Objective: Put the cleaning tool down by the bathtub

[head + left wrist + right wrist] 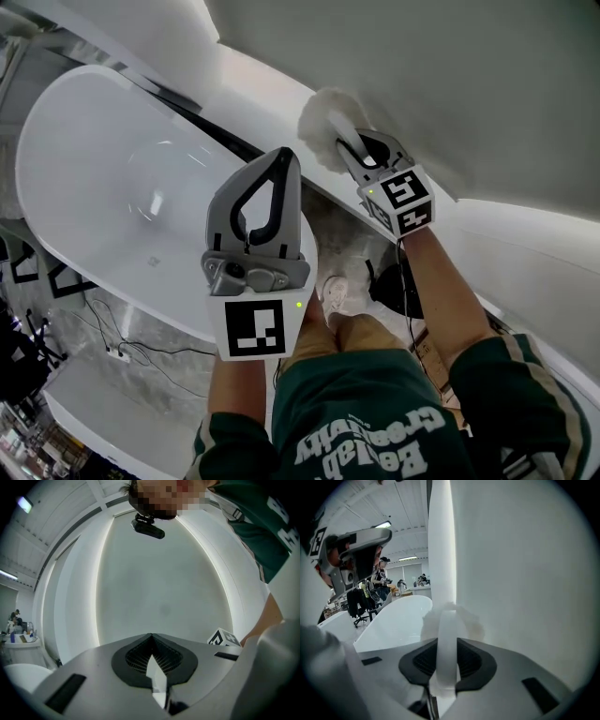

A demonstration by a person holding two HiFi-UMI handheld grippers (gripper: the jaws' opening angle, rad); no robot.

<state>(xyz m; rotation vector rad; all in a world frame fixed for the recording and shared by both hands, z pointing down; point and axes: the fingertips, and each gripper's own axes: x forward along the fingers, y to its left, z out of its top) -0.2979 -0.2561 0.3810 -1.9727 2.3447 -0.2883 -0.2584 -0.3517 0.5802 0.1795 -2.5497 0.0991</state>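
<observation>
- Left gripper (286,156) (151,637) is nearest, raised over the bathtub's (98,183) near rim; jaws pressed together, nothing between them;
- Right gripper (352,142) (446,643) is beyond it, clamped on the cleaning tool's (325,125) (449,619) white handle;
- The tool's fluffy head is close against the wall (450,84), beside the bathtub; contact unconfirmed; open basin to the left.

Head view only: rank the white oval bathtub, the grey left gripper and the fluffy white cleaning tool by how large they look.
1. White oval bathtub.
2. Grey left gripper, though its nearness to the camera enlarges it.
3. Fluffy white cleaning tool, smallest.
</observation>
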